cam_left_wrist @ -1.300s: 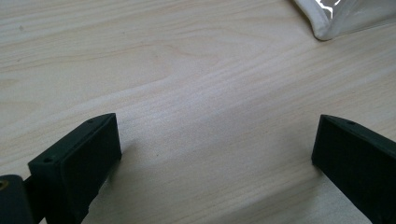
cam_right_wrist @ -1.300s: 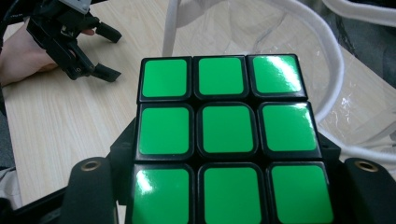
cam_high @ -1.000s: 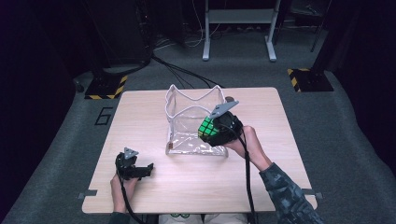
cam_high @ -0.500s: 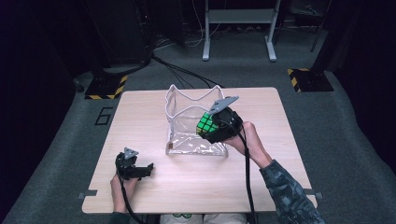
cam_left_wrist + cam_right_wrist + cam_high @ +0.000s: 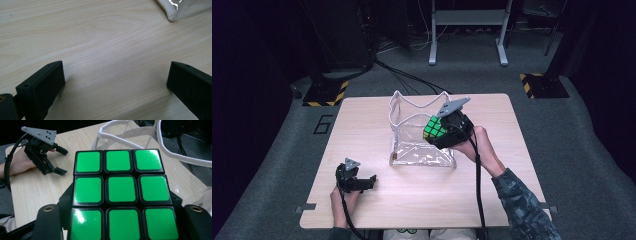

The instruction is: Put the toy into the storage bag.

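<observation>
Near the front left corner of the table (image 5: 512, 107), we see the left gripper (image 5: 368, 181) resting low on the wood, its jaws spread wide with nothing between them. Farther in, the right gripper (image 5: 443, 134) clamps a Rubik's cube (image 5: 434, 128), green face showing, above the right side of the clear plastic bag (image 5: 404, 120) standing mid-table.

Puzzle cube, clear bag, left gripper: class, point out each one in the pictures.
puzzle cube (image 5: 121, 189): right gripper view, centre green tile.
clear bag (image 5: 408, 107): high view, the back wall, under the white rim.
left gripper (image 5: 371, 182): high view, midway between its open fingers, over the table.
</observation>
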A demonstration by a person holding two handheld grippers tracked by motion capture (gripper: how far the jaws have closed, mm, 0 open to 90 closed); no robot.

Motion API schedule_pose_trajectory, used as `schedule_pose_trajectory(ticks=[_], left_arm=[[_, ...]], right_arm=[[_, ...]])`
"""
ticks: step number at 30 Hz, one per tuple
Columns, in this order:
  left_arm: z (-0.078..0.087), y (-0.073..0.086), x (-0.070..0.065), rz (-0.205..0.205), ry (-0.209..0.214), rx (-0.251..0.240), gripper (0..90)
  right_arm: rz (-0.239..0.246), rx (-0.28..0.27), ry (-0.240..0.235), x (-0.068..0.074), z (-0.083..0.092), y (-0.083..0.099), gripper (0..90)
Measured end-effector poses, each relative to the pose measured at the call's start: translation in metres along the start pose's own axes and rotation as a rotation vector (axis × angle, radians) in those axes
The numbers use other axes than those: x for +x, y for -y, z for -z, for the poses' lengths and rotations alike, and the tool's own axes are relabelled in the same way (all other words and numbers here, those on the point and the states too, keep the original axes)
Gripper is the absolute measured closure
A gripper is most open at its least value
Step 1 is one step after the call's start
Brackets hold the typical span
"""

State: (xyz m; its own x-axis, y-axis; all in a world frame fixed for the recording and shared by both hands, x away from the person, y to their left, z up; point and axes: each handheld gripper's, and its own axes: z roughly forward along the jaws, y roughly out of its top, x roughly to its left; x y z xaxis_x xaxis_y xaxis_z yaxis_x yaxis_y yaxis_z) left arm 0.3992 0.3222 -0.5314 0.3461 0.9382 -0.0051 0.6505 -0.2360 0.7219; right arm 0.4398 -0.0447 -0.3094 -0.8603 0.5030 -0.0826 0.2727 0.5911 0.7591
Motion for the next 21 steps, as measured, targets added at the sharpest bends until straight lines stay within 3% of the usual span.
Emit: schedule_pose_trajectory(ticks=[21], left_arm=[[0.0,0.0,0.0,0.002,0.0,-0.001,1.5]], right_arm=[[-0.007,-0.003,0.044,-0.021,0.004,-0.025,33.4]])
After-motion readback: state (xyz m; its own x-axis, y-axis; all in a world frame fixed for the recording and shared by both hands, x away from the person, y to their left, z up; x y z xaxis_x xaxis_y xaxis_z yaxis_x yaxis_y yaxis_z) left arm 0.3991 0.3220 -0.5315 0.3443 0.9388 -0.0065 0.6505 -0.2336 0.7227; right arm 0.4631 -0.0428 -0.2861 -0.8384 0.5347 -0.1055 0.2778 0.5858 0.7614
